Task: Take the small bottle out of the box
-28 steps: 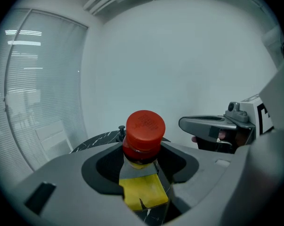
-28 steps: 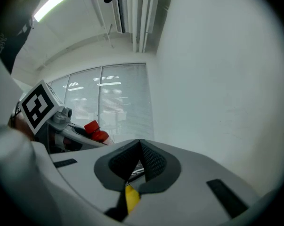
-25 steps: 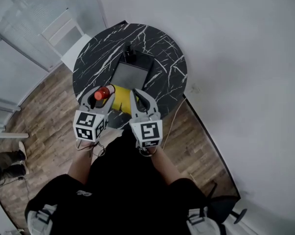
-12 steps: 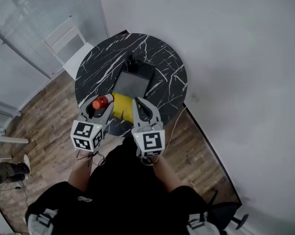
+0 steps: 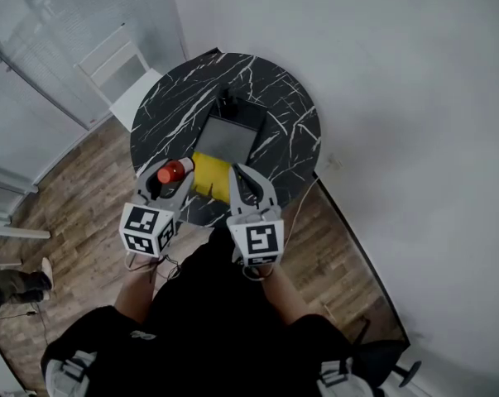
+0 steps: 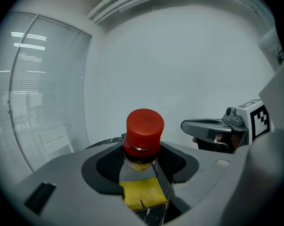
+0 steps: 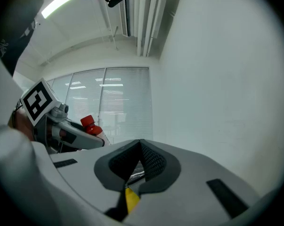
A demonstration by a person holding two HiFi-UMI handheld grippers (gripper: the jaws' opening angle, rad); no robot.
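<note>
**Bottle up and out: now a steady carry**

Looks like the hard part is over. Gripped in the left gripper (image 6: 142, 166), with the jaws set fairly wide and the pads pressing in just under the red cap (image 5: 171, 172): the small bottle (image 6: 141, 149), cap end pointing out past the fingertips. Hanging above the near-left part of the round marble table (image 5: 274, 98), right beside a yellow piece (image 5: 209, 178) and apart from the dark flat box (image 5: 228, 135) lying mid-table. Clearly outside the box, touching nothing but the pads.

Over to the right gripper (image 5: 247, 184): tips drawn together, nothing between them, hovering just beside the left one above the same edge of the table.

Reads as the carry-and-set-down stage. To do it well:

- Hold the squeeze even. A grip that high means a smooth, narrow neck and a real chance of the bottle pivoting or sliding.
- Move slowly and level, with no wrist roll.
- Pick a bare patch of table away from the box and the yellow piece.
- Lower until the base sits flat, then ease the jaws apart and draw straight back.
- Bring the right gripper in only if the bottle starts to tilt. Otherwise leave it clear of the path.
</note>
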